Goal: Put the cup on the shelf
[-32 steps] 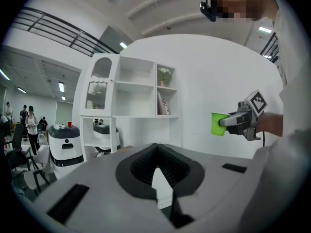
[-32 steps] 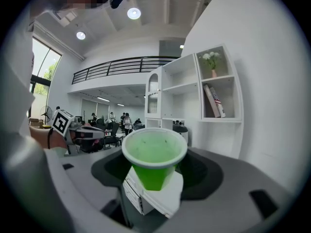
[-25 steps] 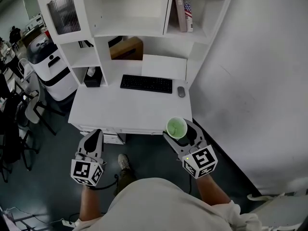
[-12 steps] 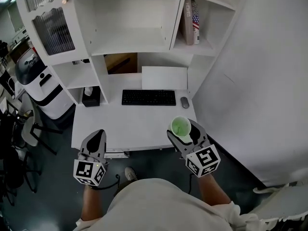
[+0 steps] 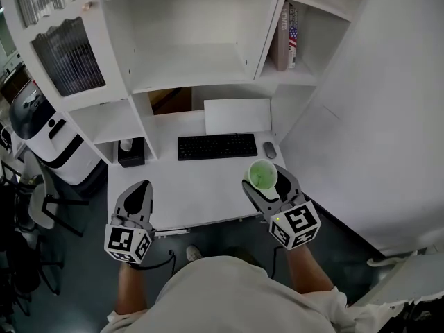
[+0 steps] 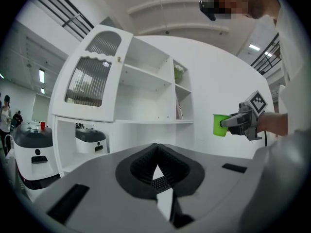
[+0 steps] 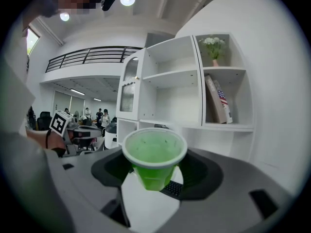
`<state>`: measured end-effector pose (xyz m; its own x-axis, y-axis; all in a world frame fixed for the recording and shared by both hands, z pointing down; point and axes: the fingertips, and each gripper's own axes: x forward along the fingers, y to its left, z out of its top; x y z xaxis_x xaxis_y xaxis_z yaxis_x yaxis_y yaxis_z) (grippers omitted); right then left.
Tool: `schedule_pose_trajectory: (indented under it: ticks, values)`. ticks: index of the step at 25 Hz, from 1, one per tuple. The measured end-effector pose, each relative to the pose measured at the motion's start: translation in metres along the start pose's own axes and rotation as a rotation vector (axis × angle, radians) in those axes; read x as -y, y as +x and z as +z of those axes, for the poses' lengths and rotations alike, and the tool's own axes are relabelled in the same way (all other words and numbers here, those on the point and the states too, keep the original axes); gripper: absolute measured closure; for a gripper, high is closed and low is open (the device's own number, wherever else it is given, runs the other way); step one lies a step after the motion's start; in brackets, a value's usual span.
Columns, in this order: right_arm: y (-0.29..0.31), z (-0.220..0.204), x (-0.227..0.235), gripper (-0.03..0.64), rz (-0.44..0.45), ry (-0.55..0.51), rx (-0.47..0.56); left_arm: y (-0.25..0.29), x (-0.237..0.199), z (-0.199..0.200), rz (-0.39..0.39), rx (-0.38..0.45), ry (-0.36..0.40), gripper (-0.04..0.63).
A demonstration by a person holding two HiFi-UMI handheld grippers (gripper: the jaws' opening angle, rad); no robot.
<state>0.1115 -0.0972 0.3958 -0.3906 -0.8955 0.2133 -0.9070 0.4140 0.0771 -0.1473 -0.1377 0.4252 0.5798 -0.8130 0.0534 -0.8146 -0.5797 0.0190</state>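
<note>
**Green cup (image 5: 263, 175) gripped, shelf (image 5: 187, 71) not yet reached**

Head view: I have the cup upright in the right gripper (image 5: 266, 180), which shows over the near right part of the desk (image 5: 187, 186). The left gripper (image 5: 138, 193) hangs well apart from it. The white shelf rises beyond the keyboard (image 5: 216, 146).

Left gripper view: my jaws meet, with nothing between them.

Right gripper view: the jaws clamp the cup's wall below its rim, and the shelf compartments lie ahead.

I judge the pick-up done. The carry, the placing and the release are left.
</note>
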Motion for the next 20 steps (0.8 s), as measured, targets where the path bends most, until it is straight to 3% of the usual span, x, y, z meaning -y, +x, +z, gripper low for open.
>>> schedule_pose_trajectory:
  ticks: [11, 20]
  values:
    - [0.055, 0.021, 0.025, 0.307, 0.057, -0.026, 0.002, 0.042, -0.013, 0.003, 0.023, 0.001, -0.007, 0.595]
    - [0.111, 0.068, 0.064, 0.307, 0.092, -0.062, 0.033, 0.067, -0.024, 0.007, 0.062, 0.008, -0.018, 0.595]
